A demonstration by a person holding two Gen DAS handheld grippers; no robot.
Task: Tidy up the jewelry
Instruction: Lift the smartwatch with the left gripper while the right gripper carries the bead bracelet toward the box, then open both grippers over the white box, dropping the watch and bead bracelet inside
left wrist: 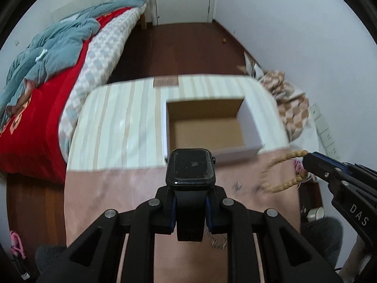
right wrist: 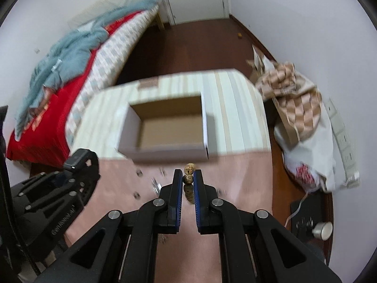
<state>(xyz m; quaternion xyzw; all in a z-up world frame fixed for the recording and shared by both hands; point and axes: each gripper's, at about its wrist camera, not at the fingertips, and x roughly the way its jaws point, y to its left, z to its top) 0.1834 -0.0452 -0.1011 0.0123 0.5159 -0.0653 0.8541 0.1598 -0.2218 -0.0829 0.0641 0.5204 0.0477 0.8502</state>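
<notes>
Smartwatch [left wrist: 190, 168] is clamped by its strap in the left gripper [left wrist: 190, 208] over the pink cloth [left wrist: 113, 188]; right gripper [right wrist: 187, 179], marked "DAS", pinches a bead bracelet [right wrist: 189, 174], cardboard box [right wrist: 165, 127] sits open just beyond

1. The open cardboard box [left wrist: 207, 127] sits dead ahead of me on the counter [left wrist: 117, 127]. Its top is wide open and it looks empty inside, so I can drop in from above.
2. The box's near wall [right wrist: 165, 153] stands between my left hand-held gripper [left wrist: 190, 202] and its floor. Same for my right hand-held gripper [right wrist: 188, 181].
3. The pink cloth [right wrist: 235, 176] in front of the box has small bits of jewelry [right wrist: 155, 185] scattered on it, too blurry to tell apart.
4. Left of the box is bare striped cloth [left wrist: 113, 122], with the bed [left wrist: 47, 94] close beside the counter.
5. On the right, a pile of checkered fabric and bags [right wrist: 299, 108] crowds the counter's edge.
</notes>
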